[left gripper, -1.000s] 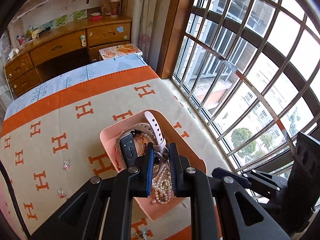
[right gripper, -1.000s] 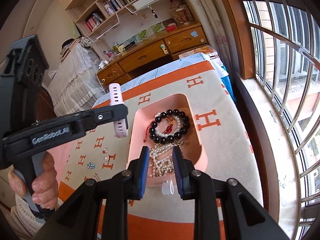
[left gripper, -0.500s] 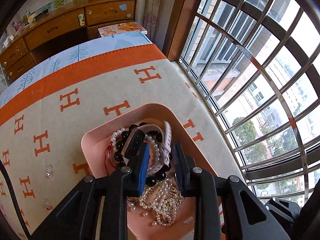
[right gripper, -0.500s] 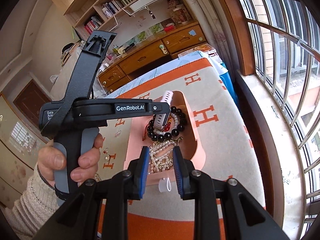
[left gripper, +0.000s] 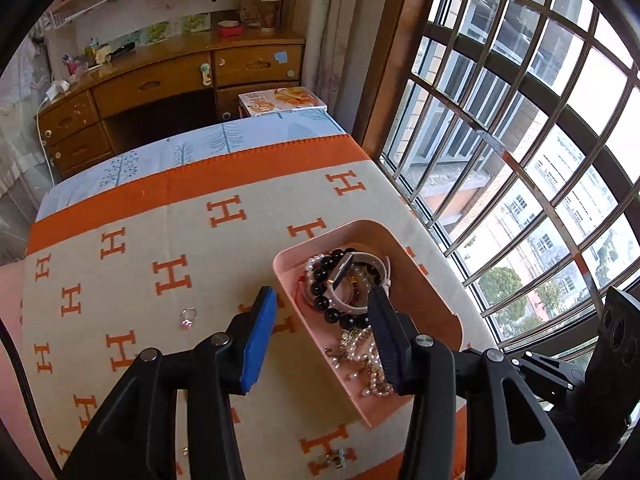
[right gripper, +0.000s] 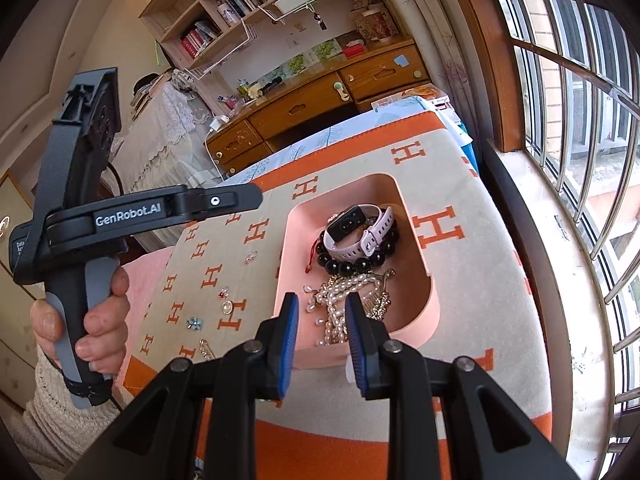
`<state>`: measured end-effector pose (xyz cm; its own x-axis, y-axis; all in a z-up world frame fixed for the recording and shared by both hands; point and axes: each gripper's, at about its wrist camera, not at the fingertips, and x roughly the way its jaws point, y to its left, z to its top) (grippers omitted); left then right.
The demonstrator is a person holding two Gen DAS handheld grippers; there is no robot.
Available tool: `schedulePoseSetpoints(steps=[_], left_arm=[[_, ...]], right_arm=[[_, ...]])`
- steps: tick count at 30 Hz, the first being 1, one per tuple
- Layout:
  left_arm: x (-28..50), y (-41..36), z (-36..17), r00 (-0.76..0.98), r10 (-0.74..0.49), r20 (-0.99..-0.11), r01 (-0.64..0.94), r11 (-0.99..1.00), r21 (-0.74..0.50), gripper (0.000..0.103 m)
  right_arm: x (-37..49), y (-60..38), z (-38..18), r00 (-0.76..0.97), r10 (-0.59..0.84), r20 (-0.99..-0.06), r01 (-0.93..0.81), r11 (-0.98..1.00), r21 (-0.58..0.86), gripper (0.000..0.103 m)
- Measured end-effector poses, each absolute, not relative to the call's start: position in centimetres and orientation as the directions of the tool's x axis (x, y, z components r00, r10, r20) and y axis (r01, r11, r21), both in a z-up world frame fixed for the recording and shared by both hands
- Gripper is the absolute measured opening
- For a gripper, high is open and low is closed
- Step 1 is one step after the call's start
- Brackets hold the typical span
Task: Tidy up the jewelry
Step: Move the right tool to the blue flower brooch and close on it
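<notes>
Wooden desk (left gripper: 168,92) with drawers stands at far side. Bookshelf (right gripper: 224,4) mounted above it. Barred window (left gripper: 520,140) along right. Printed box (left gripper: 282,101) beside desk, near curtain (left gripper: 332,40).

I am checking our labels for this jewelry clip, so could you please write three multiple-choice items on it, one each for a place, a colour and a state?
1. Where does the pale pink smartwatch with the black face lie?
A. On the blanket beside the tray
B. In the pink plastic tray, on the black bead bracelet
C. Between the left gripper's fingers

2. What colour are the H letters on the beige blanket?
A. Orange
B. Blue
C. Black

3. How does the left gripper stand?
A. Clamped on the pearl necklace
B. Clamped on the tray's rim
C. Fingers apart, holding nothing

Answers:
1 B: the right wrist view shows the watch resting on the beads inside the tray.
2 A: every H is orange.
3 C: the jaws are opening, and the blue pads touch nothing.
</notes>
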<state>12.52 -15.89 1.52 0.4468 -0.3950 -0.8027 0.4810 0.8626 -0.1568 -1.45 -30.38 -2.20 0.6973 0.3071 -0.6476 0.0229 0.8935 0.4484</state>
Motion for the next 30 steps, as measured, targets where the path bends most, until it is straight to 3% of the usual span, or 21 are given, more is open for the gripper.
schedulePoseSetpoints(steps=[14, 21, 25, 30], left_arm=[[8.6, -3.4, 4.7, 0.612, -0.321, -0.723, 0.327, 0.935, -0.138, 0.060], [7.1, 0.6, 1.6, 0.614, -0.275, -0.740, 0.277, 0.953, -0.125, 0.060], [6.4, 1.8, -1.2, 0.605, -0.242, -0.759, 0.257, 0.961, -0.102, 0.060], [6.0, 2.8, -5.1, 0.574, -0.231, -0.786, 0.250, 0.963, -0.100, 0.060]], right_arm=[[-1.5, -24.6, -0.5, 0.672, 0.347, -0.654, -0.081, 0.912, 0.401, 0.024], [-1.8, -21.5, -1.1, 0.640, 0.355, -0.681, -0.143, 0.926, 0.349, 0.024], [-2.4, -20.0, -2.2, 0.629, 0.341, -0.698, -0.181, 0.938, 0.295, 0.037], [-3.8, -18.9, -4.6, 0.619, 0.293, -0.729, -0.223, 0.955, 0.195, 0.041]])
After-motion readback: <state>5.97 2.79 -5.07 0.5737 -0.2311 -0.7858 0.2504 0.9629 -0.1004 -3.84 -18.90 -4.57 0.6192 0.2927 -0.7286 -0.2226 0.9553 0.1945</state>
